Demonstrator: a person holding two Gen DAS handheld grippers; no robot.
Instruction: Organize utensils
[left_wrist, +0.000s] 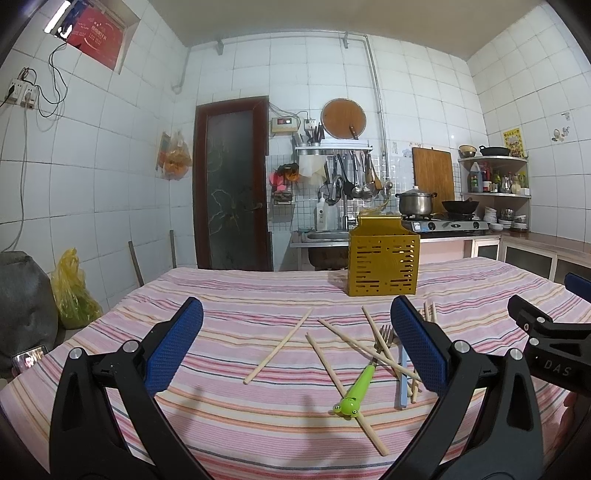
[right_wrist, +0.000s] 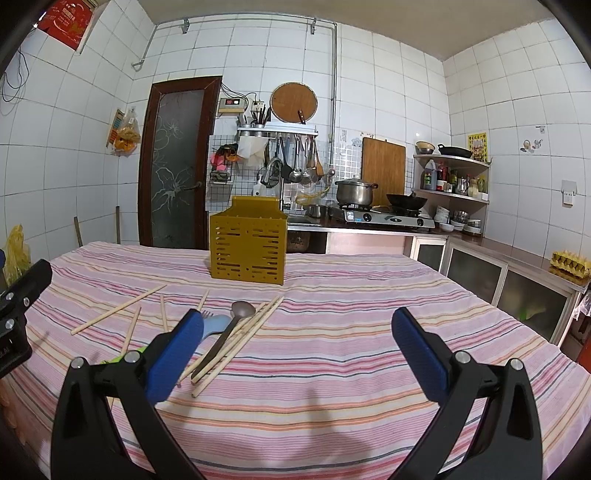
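Hovering over a striped pink cloth-covered bench (left_wrist: 258, 417) in a white-tiled kitchen, both grippers hold nothing.
Left gripper (left_wrist: 295, 347) and right gripper (right_wrist: 297, 350) stand with jaws wide apart, touching nothing. A perforated yellow plastic utensil holder (left_wrist: 384, 264) stands upright toward the far edge. Loose wooden chopsticks (left_wrist: 277, 347), a green frog-handled fork (left_wrist: 360, 387), a pale blue-handled utensil (left_wrist: 403, 384) and a grey metal spoon (right_wrist: 236, 325) lie scattered mid-bench.
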